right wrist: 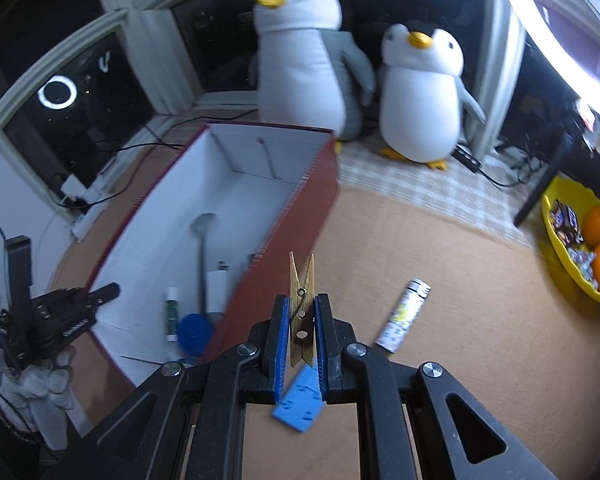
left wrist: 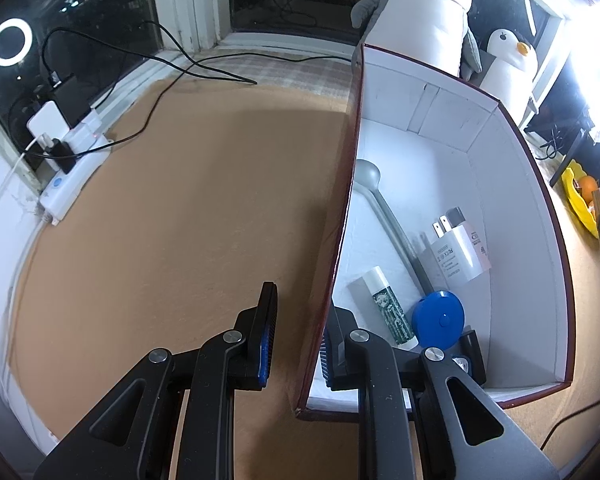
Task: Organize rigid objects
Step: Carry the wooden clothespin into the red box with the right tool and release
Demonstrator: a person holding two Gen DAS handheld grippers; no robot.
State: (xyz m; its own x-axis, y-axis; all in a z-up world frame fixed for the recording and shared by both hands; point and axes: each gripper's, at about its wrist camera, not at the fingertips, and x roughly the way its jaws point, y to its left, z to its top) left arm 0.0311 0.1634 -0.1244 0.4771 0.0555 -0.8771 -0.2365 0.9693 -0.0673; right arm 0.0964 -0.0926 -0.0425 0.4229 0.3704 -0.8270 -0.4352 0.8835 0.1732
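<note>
A wooden clothespin [right wrist: 302,312] stands pinched between the blue pads of the right gripper [right wrist: 303,332], its long axis running along the fingers and its two prongs splayed and pointing away from the camera, toward the box. The jaws are almost fully closed on the pin's lower half, near its metal spring; the upper half juts clear above the fingertips. Held in the air, the pin sits just beside the red outer wall of the open box [right wrist: 300,216], above the tan mat [right wrist: 440,260]. Below the fingers a blue ruler-like piece [right wrist: 300,404] lies on the mat, and a small printed tube [right wrist: 404,316] lies to the right.

The left gripper [left wrist: 296,336] straddles the box's near long wall [left wrist: 340,240], one finger outside and one inside; its jaws are narrow, but a gap shows on the outer side, so whether they actually clamp the wall cannot be told.

Only the left wrist view shows the box's contents clearly: a grey spoon [left wrist: 384,208], a white plug adapter [left wrist: 456,256], a white-capped stick [left wrist: 388,308] and a blue round tape measure [left wrist: 440,316]. Only the right wrist view shows the clothespin, a gloved hand [right wrist: 48,384] holding the left tool, and a yellow bowl of oranges [right wrist: 572,276]. Two plush penguins [right wrist: 416,92] stand behind the box.
</note>
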